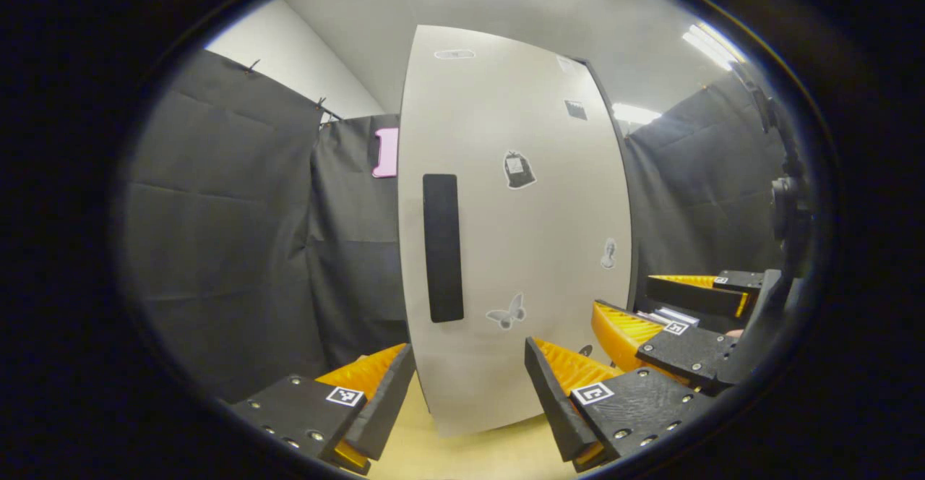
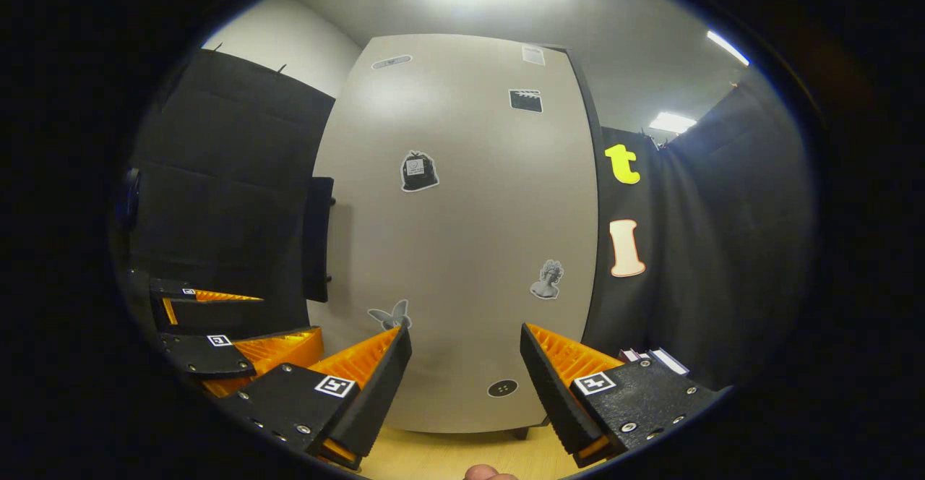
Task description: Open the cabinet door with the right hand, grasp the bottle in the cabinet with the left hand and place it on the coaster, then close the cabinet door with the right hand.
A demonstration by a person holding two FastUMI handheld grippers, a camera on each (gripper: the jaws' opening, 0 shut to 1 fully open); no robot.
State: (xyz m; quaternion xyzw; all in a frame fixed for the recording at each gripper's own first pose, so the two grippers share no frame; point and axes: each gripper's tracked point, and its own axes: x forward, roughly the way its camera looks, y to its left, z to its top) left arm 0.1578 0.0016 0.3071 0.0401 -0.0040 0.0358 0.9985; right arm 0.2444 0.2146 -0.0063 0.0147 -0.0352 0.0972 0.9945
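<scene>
No readable text, stickers on cabinet door pictorial, their print too small

Cabinet door before both spread grippers.

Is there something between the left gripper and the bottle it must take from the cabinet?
Yes. The cabinet door is shut and faces the left gripper, whose fingers are open with nothing between them. The bottle is behind it. The door's dark handle is untouched; the right gripper is open too.

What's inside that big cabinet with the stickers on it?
Can't tell yet. The cabinet door is shut, so it hides everything inside. You can see its stickers and dark handle; both grippers are open in front.
</scene>
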